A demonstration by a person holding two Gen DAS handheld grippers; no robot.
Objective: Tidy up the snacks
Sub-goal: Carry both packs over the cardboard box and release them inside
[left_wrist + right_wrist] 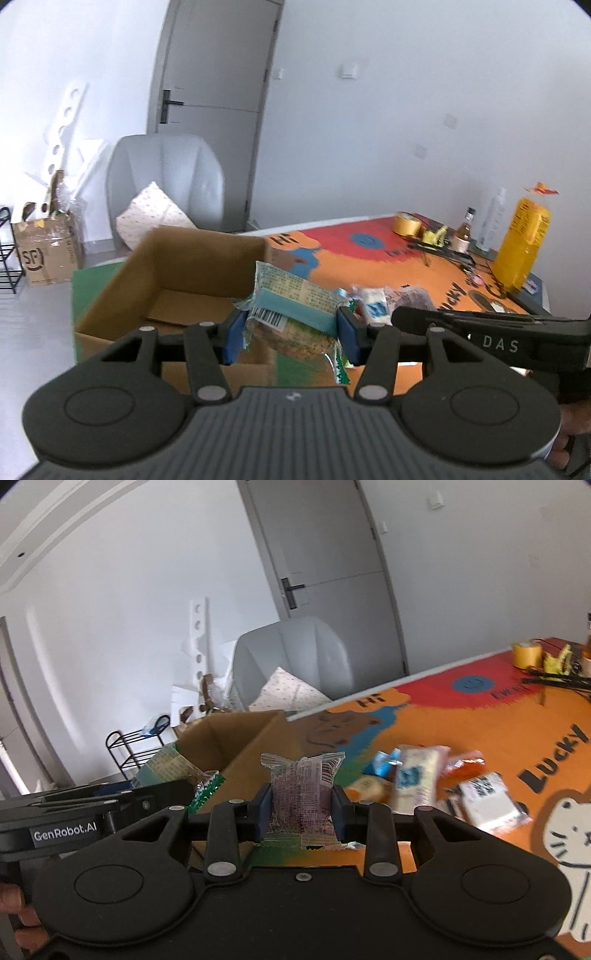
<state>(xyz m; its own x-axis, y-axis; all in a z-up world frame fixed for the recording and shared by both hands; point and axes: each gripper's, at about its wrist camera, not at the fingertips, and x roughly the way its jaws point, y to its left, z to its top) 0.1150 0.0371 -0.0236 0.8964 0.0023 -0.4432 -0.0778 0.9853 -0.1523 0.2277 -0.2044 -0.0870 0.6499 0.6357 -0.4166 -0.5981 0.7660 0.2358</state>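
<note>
My left gripper (290, 334) is shut on a green and teal snack packet (291, 310) and holds it above the near right corner of an open cardboard box (173, 273). My right gripper (300, 810) is shut on a purple snack packet (301, 794), raised just right of the same box (229, 738). Several loose snack packets (436, 779) lie on the colourful table mat (480, 720); they also show in the left wrist view (384, 302). The right gripper's body (498, 336) shows beside my left one.
A yellow tape roll (406, 223), small bottles (467, 225) and a tall yellow bag (522, 243) stand at the table's far right. A grey chair (166, 181) with a cushion stands behind the box. A black rack (136, 746) and a carton (48, 254) stand on the floor.
</note>
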